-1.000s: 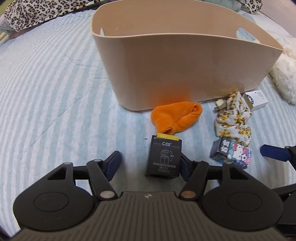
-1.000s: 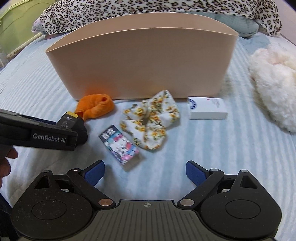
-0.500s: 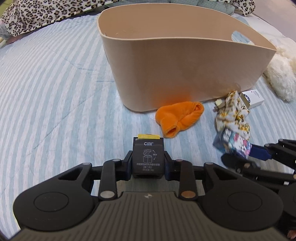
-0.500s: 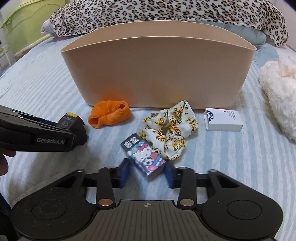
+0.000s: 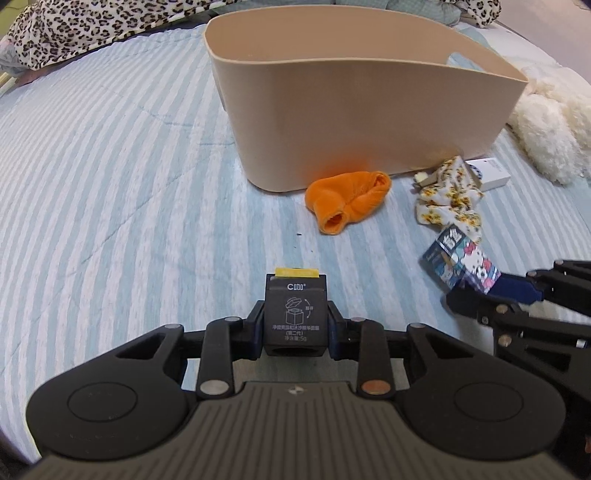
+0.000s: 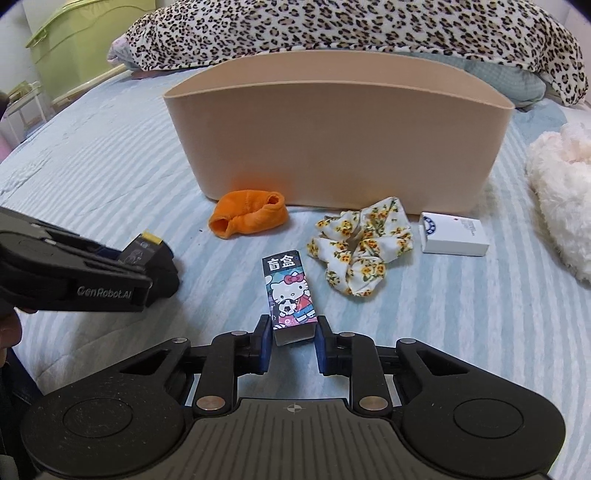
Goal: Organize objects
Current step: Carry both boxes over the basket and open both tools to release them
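On the striped bed [image 5: 110, 192], left wrist view: left hand-held gripper [image 5: 295, 328] pinches a small black box [image 5: 295, 314] with a yellow tab at its far end, both pads against its sides. Far centre stands the beige storage bin [image 5: 354, 122]. An orange sock [image 5: 347, 201] lies just in front of the bin's near wall. To the right, a floral scrunchie [image 5: 448, 197], a white box [image 5: 489, 173] beyond it, and a white fluffy item [image 5: 550, 122] at the far right edge. Near right, the other gripper grips a Hello Kitty box [image 5: 461, 260].

Right wrist view: right hand-held gripper [image 6: 291, 341] clamps the near end of the Hello Kitty box [image 6: 290, 291], which points away toward the bin [image 6: 340, 140]. Scrunchie [image 6: 360, 245] and white box [image 6: 452, 234] lie right of it, sock [image 6: 249, 214] far left of it. Left hand-held gripper [image 6: 155, 267] enters from the left, black box [image 6: 142, 249] in its grip. Leopard-print bedding [image 6: 332, 29] lies behind the bin.
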Available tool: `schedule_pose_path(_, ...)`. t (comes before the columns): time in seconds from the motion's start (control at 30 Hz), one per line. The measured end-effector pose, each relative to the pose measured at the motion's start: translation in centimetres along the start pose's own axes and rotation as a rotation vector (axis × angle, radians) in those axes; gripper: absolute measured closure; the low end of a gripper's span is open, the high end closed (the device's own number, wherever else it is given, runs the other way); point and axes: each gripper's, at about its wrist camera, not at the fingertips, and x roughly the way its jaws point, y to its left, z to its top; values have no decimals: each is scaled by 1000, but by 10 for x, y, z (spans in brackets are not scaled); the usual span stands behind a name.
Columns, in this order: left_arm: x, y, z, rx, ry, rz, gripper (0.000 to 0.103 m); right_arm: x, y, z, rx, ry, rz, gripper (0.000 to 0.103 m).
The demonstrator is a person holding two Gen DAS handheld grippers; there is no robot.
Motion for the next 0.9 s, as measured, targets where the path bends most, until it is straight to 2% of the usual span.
schedule_pose_path(0.33, -46, -13, 30, 21, -129, -26, 70, -42, -10, 22, -6, -142, -31, 81)
schedule_pose_path(0.6, -84, -13, 78, 20, -275, -22, 70, -69, -30, 67, -5, -295, -61, 81)
schedule_pose_path(0.73, -80, -14, 111, 20, -319, 24, 70, -70, -41, 95, -11, -341, -87, 81)
schedule_pose_path(0.9, -66, -16, 145, 35, -332, 41, 70, -56, -63, 126, 35, -369, -118, 81)
